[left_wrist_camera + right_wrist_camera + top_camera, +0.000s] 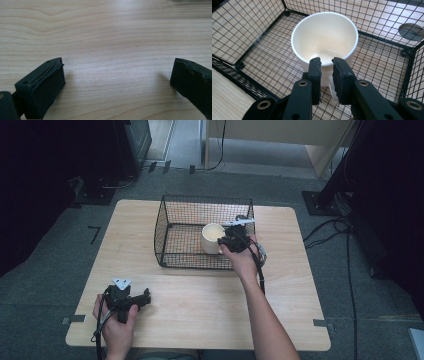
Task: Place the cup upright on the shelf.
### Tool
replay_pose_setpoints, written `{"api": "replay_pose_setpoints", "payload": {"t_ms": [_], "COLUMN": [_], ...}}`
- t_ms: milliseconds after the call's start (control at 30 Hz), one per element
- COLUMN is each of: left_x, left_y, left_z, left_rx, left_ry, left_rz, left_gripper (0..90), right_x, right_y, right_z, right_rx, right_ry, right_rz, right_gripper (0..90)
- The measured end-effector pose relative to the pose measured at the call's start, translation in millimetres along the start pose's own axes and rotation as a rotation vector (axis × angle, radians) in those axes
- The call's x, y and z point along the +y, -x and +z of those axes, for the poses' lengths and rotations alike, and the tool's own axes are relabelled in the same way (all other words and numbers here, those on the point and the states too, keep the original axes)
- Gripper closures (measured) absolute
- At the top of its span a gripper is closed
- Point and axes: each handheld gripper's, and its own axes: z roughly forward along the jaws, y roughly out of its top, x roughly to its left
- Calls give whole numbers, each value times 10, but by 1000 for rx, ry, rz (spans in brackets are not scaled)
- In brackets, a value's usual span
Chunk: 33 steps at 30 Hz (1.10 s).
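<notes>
Your right gripper [326,65] pinches the cream ceramic mug's [324,37] handle inside the black wire basket [170,210]; your left gripper [117,77] rests wide open and empty near the table's near-left corner.

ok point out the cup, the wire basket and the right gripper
white cup [324,37], right gripper view, inner wall
wire basket [172,222], high view, left mesh wall
right gripper [326,65], right gripper view, between fingertips

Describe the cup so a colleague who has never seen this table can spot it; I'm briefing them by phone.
On the light wooden table stands a black wire basket, open at the top. Inside it, toward its right side, sits the cream cup, upright and empty. It is the one pale, solid thing within the mesh, and the right tongs close on its near side.
</notes>
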Motion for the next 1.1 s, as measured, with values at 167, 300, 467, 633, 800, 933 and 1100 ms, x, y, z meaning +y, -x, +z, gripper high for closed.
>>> {"api": "replay_pose_setpoints", "payload": {"t_ms": [167,300,467,633,800,933,1100], "left_x": [0,0,0,-1,0,-1,-1], "left_y": [0,0,0,1,1,1,1], "left_z": [0,0,0,2,2,3,2], "left_rx": [0,0,0,0,0,0,0], "left_ry": [0,0,0,3,3,4,3], "left_rz": [0,0,0,-2,-2,-1,-2], "left_gripper": [0,0,0,0,0,0,0], "right_x": [-38,-91,-159,-242,-337,-431,-576], "right_y": [-37,-108,-256,-319,-353,-366,-298], "right_z": [-78,-163,-284,-425,-548,-662,-864], "right_rx": [28,84,77,75,69,71,59], "right_ry": [48,78,68,96,112,125,151], "right_rz": [3,-25,-70,-70,-79,-92,-82], "right_gripper": [635,398,34,0,0,0,0]}}
